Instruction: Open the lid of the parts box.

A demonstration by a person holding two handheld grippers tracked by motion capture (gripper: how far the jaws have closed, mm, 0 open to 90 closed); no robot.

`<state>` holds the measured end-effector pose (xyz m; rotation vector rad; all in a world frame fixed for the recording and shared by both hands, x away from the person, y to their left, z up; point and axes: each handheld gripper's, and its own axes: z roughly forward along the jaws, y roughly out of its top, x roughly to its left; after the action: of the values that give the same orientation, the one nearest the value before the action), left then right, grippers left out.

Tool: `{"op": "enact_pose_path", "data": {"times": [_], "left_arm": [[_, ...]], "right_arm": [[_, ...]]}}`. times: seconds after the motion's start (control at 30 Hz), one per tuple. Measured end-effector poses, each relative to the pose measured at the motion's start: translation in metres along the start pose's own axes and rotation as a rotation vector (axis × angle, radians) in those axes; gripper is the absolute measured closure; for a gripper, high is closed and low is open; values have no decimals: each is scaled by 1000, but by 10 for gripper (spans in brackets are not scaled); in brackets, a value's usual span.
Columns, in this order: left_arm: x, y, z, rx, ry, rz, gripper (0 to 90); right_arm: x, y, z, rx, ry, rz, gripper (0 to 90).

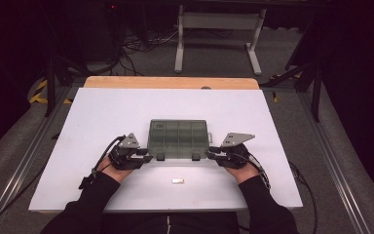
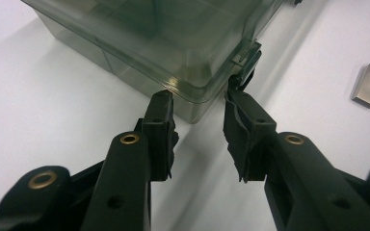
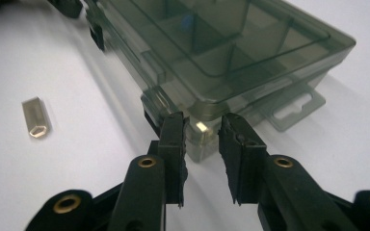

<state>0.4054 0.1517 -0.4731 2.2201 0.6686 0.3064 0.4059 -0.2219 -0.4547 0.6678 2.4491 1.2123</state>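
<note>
1. Smoky translucent compartment box (image 1: 178, 138) lies flat with its lid closed, near the middle of the worktop (image 1: 102, 112) and somewhat toward the person's edge. 2 dark latches (image 1: 160, 157) on its near side face the person.
2. Left hand-held gripper (image 1: 144, 158) sits at the box's near-left corner. In the left gripper view that corner (image 2: 192, 96) pokes into the gap; the pads (image 2: 160, 120) stand just off the plastic. I read this as open, not gripping.
3. Right hand-held gripper (image 1: 211, 155) mirrors it at the near-right corner. In the right gripper view the corner (image 3: 200, 127) lies between the jaws, which are partly closed with a gap still showing. No firm pinch visible.
4. Step in hand, as I judge it: bracing the box from both corners to work the latches. To do it well, keep both grippers low and square to the corners, and close evenly so the box does not pivot or skate on the smooth white surface. One tip must hook under a latch while the other side holds.
5. Materials: box is hard, glossy plastic with rounded corners, inner dividers visible through the lid, and a hang tab (image 3: 294, 108) on its right end. Likely slippery under the pads.
6. Small metal block (image 1: 177, 182), brushed and rectangular, lies apart, near the person's edge.
</note>
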Motion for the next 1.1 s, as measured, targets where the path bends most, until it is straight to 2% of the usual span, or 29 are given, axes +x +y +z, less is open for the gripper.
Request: {"op": "enact_pose_path", "data": {"times": [0.2,0.5,0.57,0.6,0.67,0.7,0.73,0.8,0.9,0.97,1.1], "left_arm": [[0,0,-1,-1,-1,0,641],[3,-3,-11,-21,-10,-3,636],[3,-3,-15,-35,-13,-7,654],[3,-3,-20,-66,-13,-4,743],[2,-3,-22,-78,-14,-2,858],[2,-3,-24,-87,-17,-5,858],[3,-3,-25,-97,-25,-5,899],[4,-2,-25,-99,-56,-20,900],[4,-2,-23,-103,-67,-35,900],[4,-1,-21,-114,-71,-55,900],[3,-1,-17,-138,-61,-65,900]], "right_arm": [[0,5,-3,-28,-5,-2,715],[1,6,-4,-33,-7,-1,715],[1,6,-4,-35,-7,0,715],[1,6,-4,-38,-9,-1,715],[1,6,-4,-40,-11,-3,715],[1,6,-4,-40,-11,-3,715],[1,6,-5,-41,-11,-3,715],[1,6,-5,-42,-12,-3,716],[1,6,-5,-43,-11,-2,716],[1,6,-5,-42,-11,-2,716],[1,6,-4,-40,-11,-2,715]]}}
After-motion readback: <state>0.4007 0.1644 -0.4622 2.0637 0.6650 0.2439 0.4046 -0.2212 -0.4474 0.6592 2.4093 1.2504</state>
